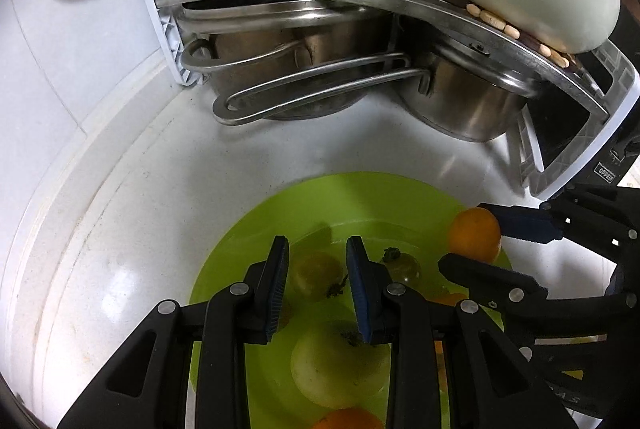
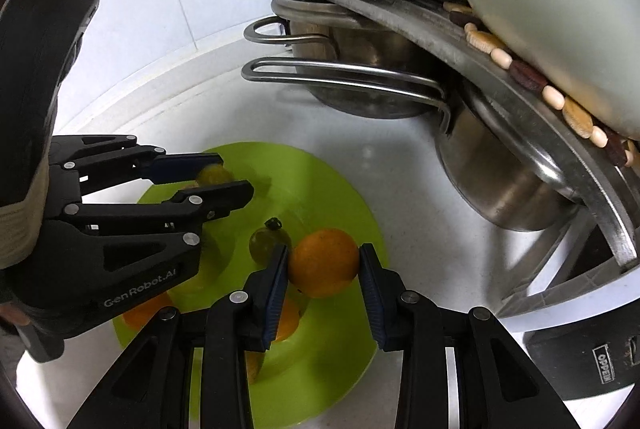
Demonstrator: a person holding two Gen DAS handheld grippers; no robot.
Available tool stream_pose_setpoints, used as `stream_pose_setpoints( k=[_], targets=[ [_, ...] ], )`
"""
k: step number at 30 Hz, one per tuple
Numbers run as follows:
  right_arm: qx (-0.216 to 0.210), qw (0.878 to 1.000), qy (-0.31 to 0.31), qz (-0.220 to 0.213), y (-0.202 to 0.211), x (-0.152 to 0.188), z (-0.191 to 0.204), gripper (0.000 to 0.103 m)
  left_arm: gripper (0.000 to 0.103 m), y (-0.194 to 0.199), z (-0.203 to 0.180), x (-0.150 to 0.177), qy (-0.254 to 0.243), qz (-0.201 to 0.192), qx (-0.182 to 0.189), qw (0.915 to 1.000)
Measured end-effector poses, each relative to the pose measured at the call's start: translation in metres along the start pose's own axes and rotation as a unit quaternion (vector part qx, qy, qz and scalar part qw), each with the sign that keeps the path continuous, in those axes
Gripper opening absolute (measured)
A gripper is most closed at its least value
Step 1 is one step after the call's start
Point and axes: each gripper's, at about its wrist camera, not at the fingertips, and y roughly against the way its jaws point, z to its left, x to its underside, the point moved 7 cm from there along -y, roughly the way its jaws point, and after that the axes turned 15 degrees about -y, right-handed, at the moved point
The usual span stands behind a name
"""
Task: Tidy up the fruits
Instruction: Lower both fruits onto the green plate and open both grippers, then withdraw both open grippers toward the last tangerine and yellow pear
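White bench (image 1: 120,229) carries a lime-green plate (image 2: 320,173) near a rack (image 1: 168,29) stacked with steel pots (image 2: 512,189) and cream pans. On the plate lie oranges, a pale yellow fruit (image 1: 336,365) and small green tomatoes (image 2: 266,243). One smooth, bright orange (image 2: 324,263) sits at the plate's right rim between the right gripper (image 2: 324,269) fingers, which bracket it; contact is unclear. The left gripper (image 1: 318,285) hovers over the plate, fingers narrowly parted and holding nothing. Open bench lies left of the plate.
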Motion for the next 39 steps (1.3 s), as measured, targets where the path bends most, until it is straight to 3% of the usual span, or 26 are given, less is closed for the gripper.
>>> stream_pose_setpoints(
  k=[8,13,19,27,39],
  targets=[
    [-0.004,1.0,0.001,-0.003,0.0,-0.001,0.003,0.036,0.033,0.011,0.004,0.003,0.009,-0.013,-0.008,0.9998],
    [-0.005,1.0,0.006,-0.01,0.005,0.0,0.005,0.038,0.045,0.025,0.006,0.009,0.016,-0.021,-0.017,0.9995],
    [-0.005,1.0,0.007,-0.023,0.017,0.0,0.007,0.038,0.048,0.041,0.006,0.017,0.021,-0.031,-0.031,0.9988],
    [-0.015,0.998,0.001,-0.053,0.052,0.004,0.012,0.038,0.05,0.078,-0.001,0.021,0.032,-0.061,-0.039,0.9968],
    [-0.027,0.992,-0.004,-0.122,0.127,0.02,0.018,0.041,0.064,0.157,-0.023,0.033,0.043,-0.126,-0.058,0.9894]
  ],
)
